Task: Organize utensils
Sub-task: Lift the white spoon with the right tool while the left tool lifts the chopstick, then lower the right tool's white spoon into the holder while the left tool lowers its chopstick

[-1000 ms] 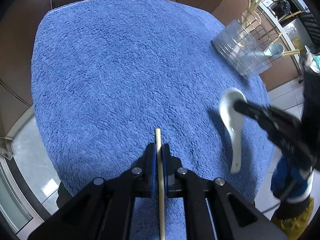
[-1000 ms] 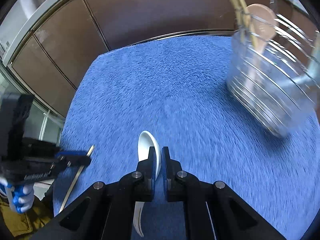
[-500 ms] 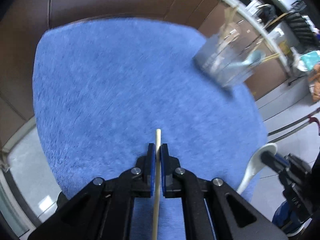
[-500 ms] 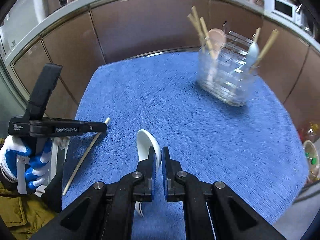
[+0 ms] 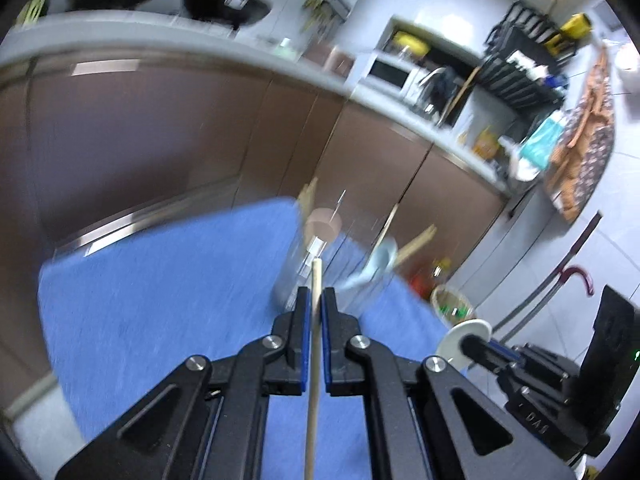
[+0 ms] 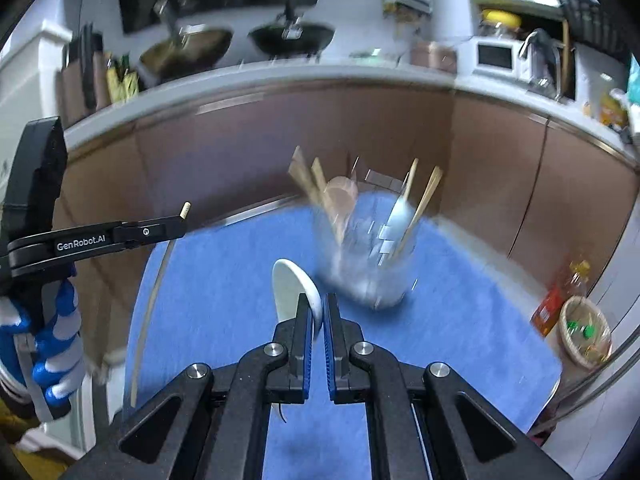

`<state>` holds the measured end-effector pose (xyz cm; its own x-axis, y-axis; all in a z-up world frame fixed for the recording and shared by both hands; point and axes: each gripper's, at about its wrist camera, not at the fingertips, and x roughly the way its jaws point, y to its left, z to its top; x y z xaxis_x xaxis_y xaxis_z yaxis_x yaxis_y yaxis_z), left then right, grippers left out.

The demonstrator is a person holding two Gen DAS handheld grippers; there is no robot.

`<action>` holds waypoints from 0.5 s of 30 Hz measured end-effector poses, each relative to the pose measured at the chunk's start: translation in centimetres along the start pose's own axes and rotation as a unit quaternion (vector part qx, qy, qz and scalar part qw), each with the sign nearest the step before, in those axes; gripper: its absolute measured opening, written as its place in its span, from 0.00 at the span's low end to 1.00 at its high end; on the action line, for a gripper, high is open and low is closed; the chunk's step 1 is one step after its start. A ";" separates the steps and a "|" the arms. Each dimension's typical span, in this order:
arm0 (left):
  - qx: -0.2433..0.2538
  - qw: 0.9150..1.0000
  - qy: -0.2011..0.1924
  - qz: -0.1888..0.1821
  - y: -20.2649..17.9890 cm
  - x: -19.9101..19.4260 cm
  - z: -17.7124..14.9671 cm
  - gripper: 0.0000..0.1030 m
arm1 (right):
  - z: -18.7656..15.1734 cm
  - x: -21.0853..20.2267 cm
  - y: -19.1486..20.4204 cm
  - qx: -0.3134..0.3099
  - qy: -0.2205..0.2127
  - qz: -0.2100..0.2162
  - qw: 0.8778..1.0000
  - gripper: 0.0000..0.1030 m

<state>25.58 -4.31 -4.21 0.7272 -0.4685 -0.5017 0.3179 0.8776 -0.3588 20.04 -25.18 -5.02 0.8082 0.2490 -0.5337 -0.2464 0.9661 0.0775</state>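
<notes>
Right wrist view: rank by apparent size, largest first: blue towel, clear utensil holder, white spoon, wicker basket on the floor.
1. blue towel
2. clear utensil holder
3. white spoon and wicker basket: too close to rank; the spoon is nearer the camera and partly hidden by the right gripper.

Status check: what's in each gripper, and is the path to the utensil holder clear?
Left gripper shut on chopstick. Right gripper shut on white spoon. Utensil holder ahead on blue towel. Nothing between.
</notes>
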 end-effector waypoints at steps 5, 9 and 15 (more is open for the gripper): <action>0.015 0.998 -0.061 -0.015 -2.8 1.9 5.0 0.04 | 4.3 -0.1 -1.9 0.018 -0.073 -0.017 0.997 0.05; 0.017 0.994 -0.107 -0.022 -4.2 4.1 8.8 0.04 | 7.1 1.0 -3.3 0.024 -0.115 -0.030 0.993 0.05; 0.021 0.986 -0.164 -0.016 -5.3 7.3 12.2 0.04 | 9.0 4.1 -5.4 0.037 -0.138 -0.045 0.989 0.05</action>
<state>36.65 -11.18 3.67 0.8715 -0.4443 -0.2074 0.3638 0.8695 -0.3340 29.47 -28.72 -0.02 0.9429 0.1617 -0.2911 -0.1359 0.9849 0.1070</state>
